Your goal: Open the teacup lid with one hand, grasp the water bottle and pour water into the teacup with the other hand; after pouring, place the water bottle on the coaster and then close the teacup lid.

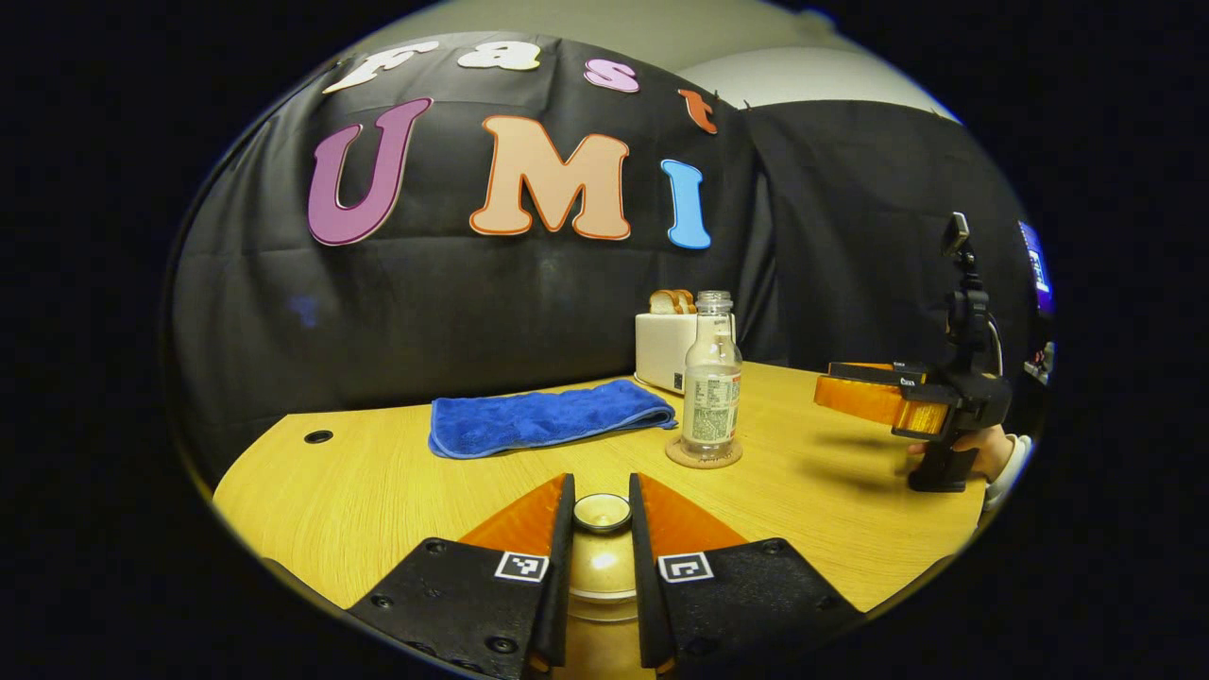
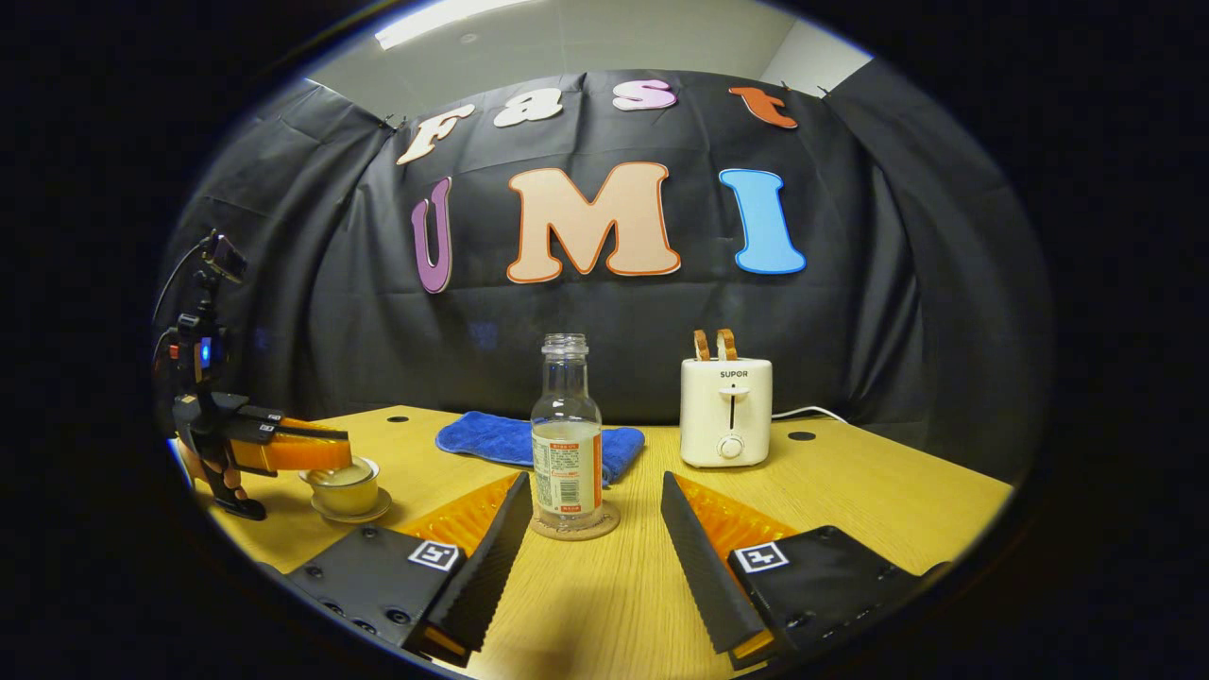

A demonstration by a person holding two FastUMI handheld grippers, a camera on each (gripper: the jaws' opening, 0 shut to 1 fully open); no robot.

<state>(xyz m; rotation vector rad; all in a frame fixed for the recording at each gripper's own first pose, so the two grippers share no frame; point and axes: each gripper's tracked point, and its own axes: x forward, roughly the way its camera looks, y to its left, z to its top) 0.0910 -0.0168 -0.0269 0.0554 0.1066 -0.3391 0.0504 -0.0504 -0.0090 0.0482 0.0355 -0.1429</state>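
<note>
My left gripper (image 1: 602, 486) is shut on the knob of the golden teacup lid (image 1: 602, 565). The lid sits at the mouth of the teacup (image 2: 348, 491), which stands on a saucer. I cannot tell whether lid and rim touch. The clear, uncapped water bottle (image 2: 566, 439) stands upright on the round coaster (image 2: 604, 525). My right gripper (image 2: 595, 484) is open just in front of the bottle, its fingers apart from it on either side. In the left gripper view the bottle (image 1: 711, 378) and coaster (image 1: 704, 460) stand ahead to the right, with the right gripper (image 1: 826, 387) beyond, held by a hand (image 1: 992, 451).
A folded blue cloth (image 1: 548, 417) lies behind the bottle. A white toaster (image 2: 725, 411) with bread slices stands at the back right, its cable trailing right. The wooden table (image 2: 850, 491) has small round holes near its back edge. Black cloth closes in the back and sides.
</note>
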